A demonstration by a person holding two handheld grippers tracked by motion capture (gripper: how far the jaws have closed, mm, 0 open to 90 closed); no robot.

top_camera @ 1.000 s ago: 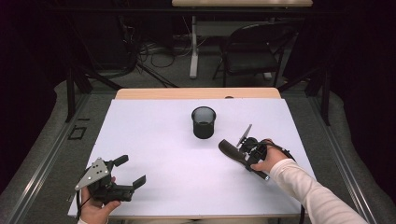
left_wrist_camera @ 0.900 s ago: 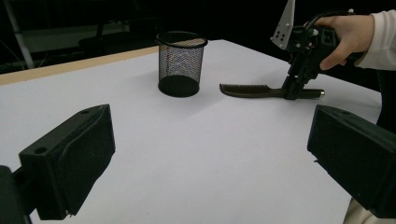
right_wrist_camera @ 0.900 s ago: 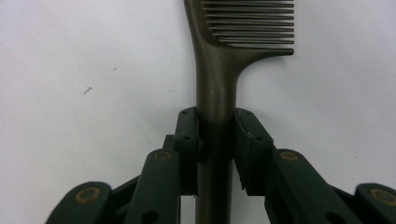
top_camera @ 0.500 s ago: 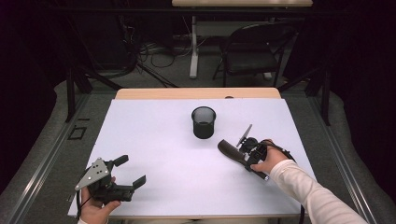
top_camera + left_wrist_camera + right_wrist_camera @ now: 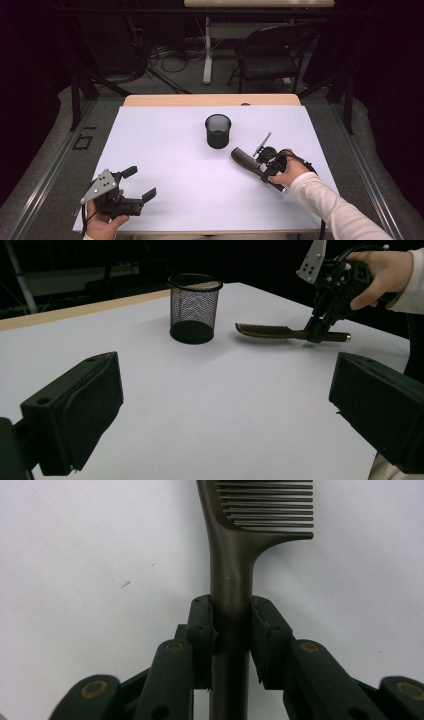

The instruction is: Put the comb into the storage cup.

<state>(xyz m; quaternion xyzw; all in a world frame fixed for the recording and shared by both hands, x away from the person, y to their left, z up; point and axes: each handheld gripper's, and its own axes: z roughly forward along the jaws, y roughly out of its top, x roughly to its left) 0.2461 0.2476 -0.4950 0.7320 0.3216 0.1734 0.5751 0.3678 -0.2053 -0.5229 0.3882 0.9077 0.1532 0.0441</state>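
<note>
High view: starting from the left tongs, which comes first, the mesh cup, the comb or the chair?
1. Mesh cup, mid-table, up and right of the left tongs.
2. Comb, right side, gripped by the right tongs; nearly ties the cup.
3. Chair, beyond the table.

Here's the table [image 5: 165, 150], and the mesh cup [image 5: 218, 131] stands upright on it just past the middle, toward the far edge. To the right of the cup and a little nearer the person lies the comb [image 5: 245, 160], flat on the table, its toothed end pointing toward the cup but apart from it. The right gripper [image 5: 267, 165] sits over the comb's handle, one jaw on either side of it (pressed right against it). Down at the near left corner is the left gripper [image 5: 137, 182], well apart from cup and comb. Behind the table, a chair [image 5: 272, 60] stands on the floor.
</note>
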